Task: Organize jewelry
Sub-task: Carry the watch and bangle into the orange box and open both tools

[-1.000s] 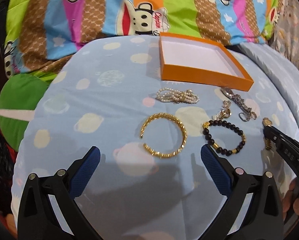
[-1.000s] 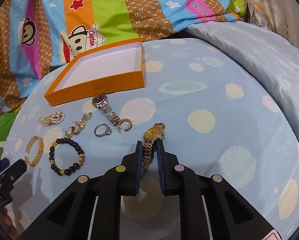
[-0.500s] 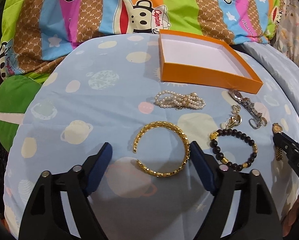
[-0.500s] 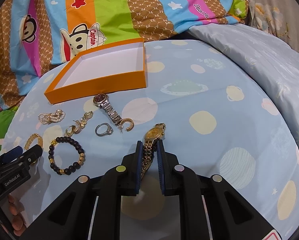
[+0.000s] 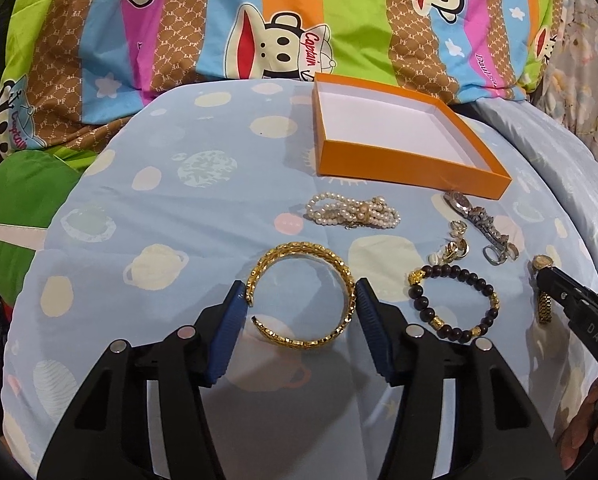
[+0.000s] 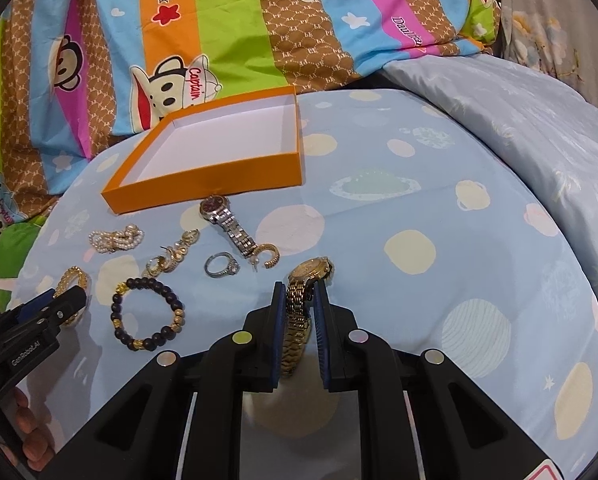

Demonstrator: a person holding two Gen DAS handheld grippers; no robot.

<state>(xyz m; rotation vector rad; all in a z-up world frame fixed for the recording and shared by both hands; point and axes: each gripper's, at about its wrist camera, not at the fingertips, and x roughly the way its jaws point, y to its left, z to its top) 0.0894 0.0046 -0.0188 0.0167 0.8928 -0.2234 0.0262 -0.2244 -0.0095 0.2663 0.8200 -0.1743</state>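
Observation:
A gold bangle lies on the blue bedsheet between the blue pads of my left gripper, whose jaws stand open around it, just touching or nearly so. My right gripper is shut on the strap of a gold watch; the watch also shows in the left wrist view. An empty orange box with a white inside sits behind the jewelry, seen too in the right wrist view. My left gripper shows in the right wrist view.
On the sheet lie a pearl bracelet, a black bead bracelet, gold earrings, a silver watch, a silver ring and a gold hoop. A striped cartoon quilt rises behind.
My left gripper has moved forward and narrowed until its pads flank the gold bangle. My right gripper has stayed shut on the gold watch, almost still.

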